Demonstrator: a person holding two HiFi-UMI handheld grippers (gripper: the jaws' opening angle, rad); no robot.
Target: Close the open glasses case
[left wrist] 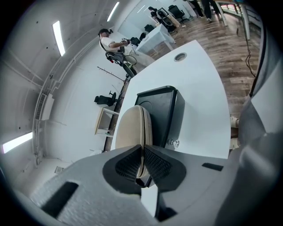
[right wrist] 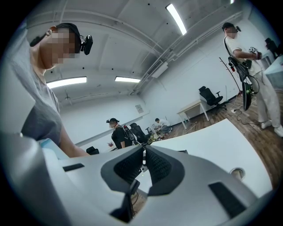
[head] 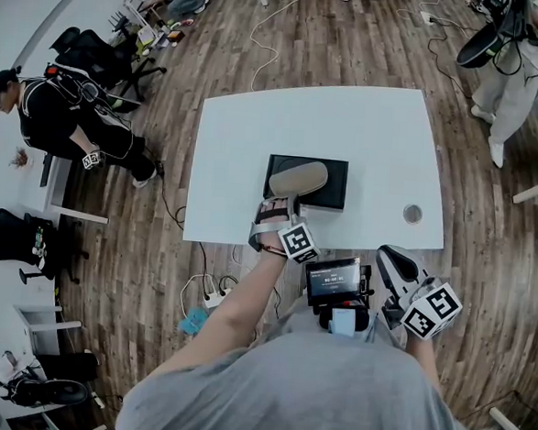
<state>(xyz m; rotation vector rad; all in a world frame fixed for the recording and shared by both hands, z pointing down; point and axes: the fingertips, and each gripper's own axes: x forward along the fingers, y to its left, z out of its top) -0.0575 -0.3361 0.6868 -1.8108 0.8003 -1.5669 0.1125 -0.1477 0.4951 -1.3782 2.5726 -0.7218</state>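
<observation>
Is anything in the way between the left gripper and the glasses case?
Nothing visible does: the left gripper is shut on the near end of the glasses case, by the black box.

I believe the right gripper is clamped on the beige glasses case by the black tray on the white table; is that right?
Not quite: the left gripper is the one clamped on the beige glasses case, by the black tray on the white table, as the left gripper view shows. The right gripper has its jaws together on nothing.
</observation>
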